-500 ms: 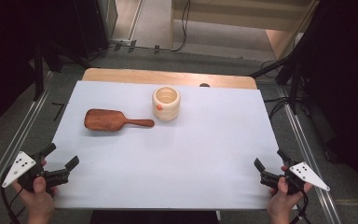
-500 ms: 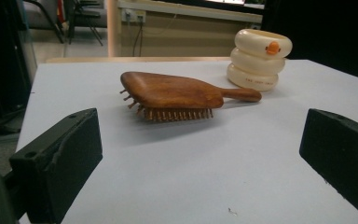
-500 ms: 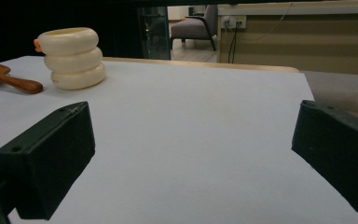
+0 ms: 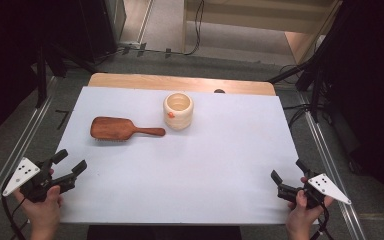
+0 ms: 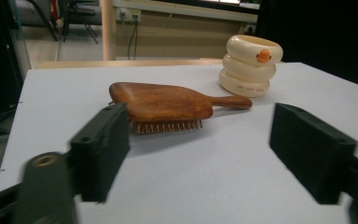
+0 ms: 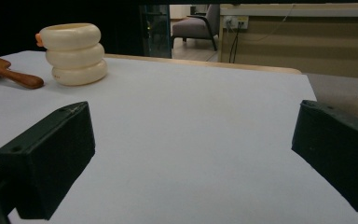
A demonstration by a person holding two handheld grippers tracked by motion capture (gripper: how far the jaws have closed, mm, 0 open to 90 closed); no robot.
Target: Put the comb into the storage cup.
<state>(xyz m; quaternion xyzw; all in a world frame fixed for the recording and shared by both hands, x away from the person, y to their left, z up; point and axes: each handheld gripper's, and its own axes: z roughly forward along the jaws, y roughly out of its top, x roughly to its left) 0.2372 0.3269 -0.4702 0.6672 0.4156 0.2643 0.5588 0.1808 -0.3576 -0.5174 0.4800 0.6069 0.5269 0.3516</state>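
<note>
A white-topped table [image 4: 195, 175], with a strip of bare wood showing along its 12 o'clock edge, carries two things. A wooden hairbrush [image 4: 120, 129] lies bristles down toward 10 o'clock, its handle pointing to 3 o'clock at a cream ringed cup [image 4: 178, 110] just beside it.

Surroundings: covered table, floor, room beyond.

We note a pale sheet [image 4: 195, 175] covering the table, with a strip of bare wooden tabletop [image 4: 180, 82] showing along the far edge and a small dark knob [image 4: 219, 91] on that strip. Metal rails [image 4: 27, 132] flank the table on both sides. Black cables [image 4: 198, 27] run across the grey floor behind. In the right gripper view we see an armchair [image 6: 193, 25] and a wall socket [image 6: 237, 21] farther back.
</note>
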